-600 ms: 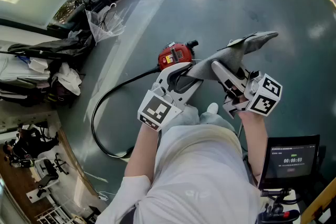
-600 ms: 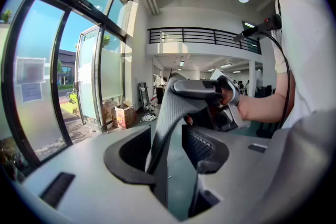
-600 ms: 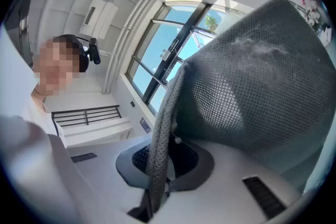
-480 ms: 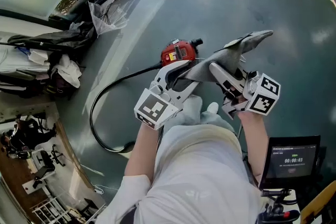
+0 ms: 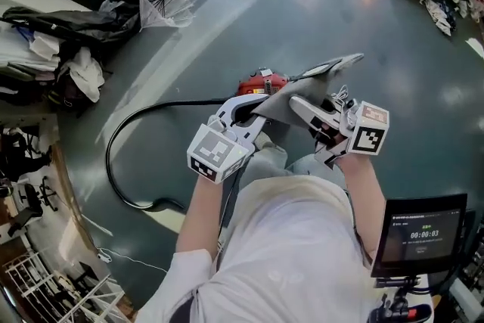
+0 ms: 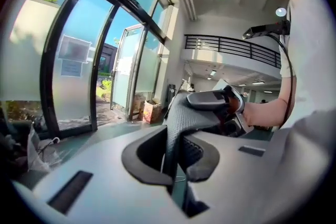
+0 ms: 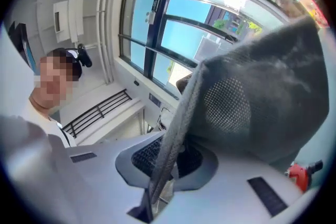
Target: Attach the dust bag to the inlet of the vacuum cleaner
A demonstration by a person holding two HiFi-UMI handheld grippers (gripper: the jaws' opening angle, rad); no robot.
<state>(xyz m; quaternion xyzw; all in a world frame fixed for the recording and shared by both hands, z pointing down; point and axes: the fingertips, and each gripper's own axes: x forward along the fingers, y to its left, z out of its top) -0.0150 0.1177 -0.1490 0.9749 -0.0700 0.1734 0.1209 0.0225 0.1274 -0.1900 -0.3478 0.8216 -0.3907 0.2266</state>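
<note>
Your left gripper (image 5: 255, 104) and right gripper (image 5: 301, 105) hold the grey dust bag (image 5: 321, 75) between them in the head view, near the red vacuum cleaner (image 5: 261, 79) on the floor. In the left gripper view the jaws clamp one bag edge. In the right gripper view they pinch another, so the bag is lifted but you have yet to fit it on the inlet.

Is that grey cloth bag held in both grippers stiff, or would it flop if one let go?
Probably floppy: the dust bag creases thin where the left gripper and right gripper pinch it. Likely light, since two edge pinches carry it. Its mesh weave looks grippy rather than slippery.
</note>
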